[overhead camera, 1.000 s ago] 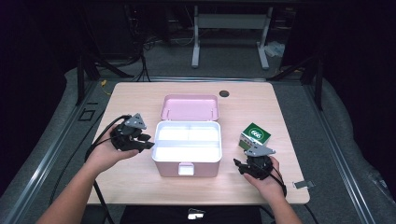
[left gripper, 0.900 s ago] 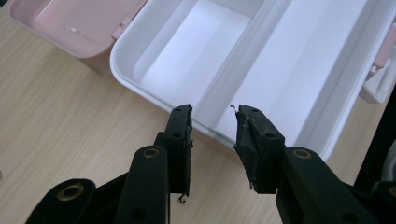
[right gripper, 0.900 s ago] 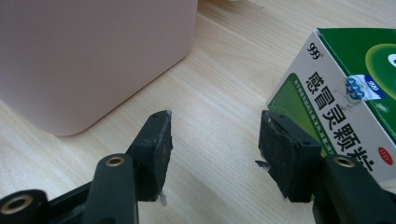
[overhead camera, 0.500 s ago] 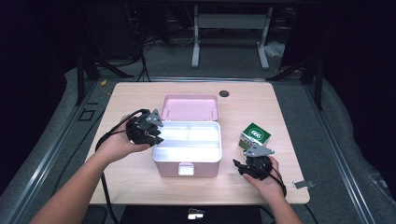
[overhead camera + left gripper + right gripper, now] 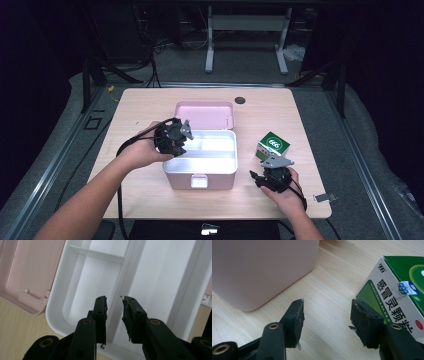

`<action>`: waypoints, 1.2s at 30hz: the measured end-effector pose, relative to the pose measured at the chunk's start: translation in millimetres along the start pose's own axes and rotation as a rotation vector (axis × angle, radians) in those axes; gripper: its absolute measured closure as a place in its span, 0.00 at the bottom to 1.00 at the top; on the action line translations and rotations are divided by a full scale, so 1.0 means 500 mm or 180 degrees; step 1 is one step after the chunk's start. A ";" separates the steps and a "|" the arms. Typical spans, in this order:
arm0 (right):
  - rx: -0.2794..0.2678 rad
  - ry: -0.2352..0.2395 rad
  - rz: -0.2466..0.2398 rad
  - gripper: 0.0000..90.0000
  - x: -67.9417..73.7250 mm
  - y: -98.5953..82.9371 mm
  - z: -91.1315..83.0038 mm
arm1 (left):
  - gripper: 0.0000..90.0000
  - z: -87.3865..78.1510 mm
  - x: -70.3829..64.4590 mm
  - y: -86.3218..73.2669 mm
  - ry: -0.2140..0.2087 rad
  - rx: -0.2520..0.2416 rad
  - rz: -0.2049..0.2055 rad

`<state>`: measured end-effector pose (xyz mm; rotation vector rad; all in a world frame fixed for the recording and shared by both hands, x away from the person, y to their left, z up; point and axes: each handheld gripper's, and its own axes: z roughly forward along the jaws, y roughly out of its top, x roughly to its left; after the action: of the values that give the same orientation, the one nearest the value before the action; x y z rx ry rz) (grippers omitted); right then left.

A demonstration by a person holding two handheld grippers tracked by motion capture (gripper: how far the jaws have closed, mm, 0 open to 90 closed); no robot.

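- my left tool [image 5: 114, 305] hangs over the open pink box [image 5: 200, 172], its jaws a small gap apart around nothing, lined up on the centre rib of the white tray [image 5: 160, 282] inside.
- the tray sits in the box at mid tabletop [image 5: 150, 102], lid [image 5: 205, 114] swung back behind it.
- i judge the tray light, stiff moulded plastic, smooth and a bit slippery; the thin rib or a divider is the place to pinch, near the middle so it lifts level.
- my right tool [image 5: 327, 315] rests low on the tabletop, jaws spread wide and empty, one jaw just beside the green carton [image 5: 394, 287].
- the carton looks light cardboard, easy to dent; i would take it across two flat faces, gently.
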<state>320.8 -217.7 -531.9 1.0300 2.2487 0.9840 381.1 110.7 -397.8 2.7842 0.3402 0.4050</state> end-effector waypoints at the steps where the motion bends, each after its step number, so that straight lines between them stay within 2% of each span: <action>1: 0.0000 0.0000 0.0000 0.49 0.000 0.000 0.000 | 0.80 0.002 -0.001 0.004 -0.0006 0.0037 0.0041; 9: -0.0027 0.0018 -0.0020 0.49 0.001 0.001 0.000 | 0.82 0.023 -0.007 0.035 -0.0006 0.0186 0.0191; 20: -0.0046 0.0011 -0.0028 0.49 0.000 0.000 -0.001 | 0.85 0.043 -0.006 0.053 -0.0074 0.0215 0.0236; 32: -0.0021 0.0029 -0.0037 0.49 0.002 0.000 -0.001 | 0.89 0.062 -0.010 0.079 -0.0100 0.0356 0.0386; 36: -0.0021 0.0011 -0.0039 0.49 0.003 0.000 0.000 | 0.90 0.067 -0.008 0.082 -0.0120 0.0351 0.0406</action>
<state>320.1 -216.6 -532.1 1.0113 2.2504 0.9880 395.4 62.7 -415.9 2.9272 0.1817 0.3732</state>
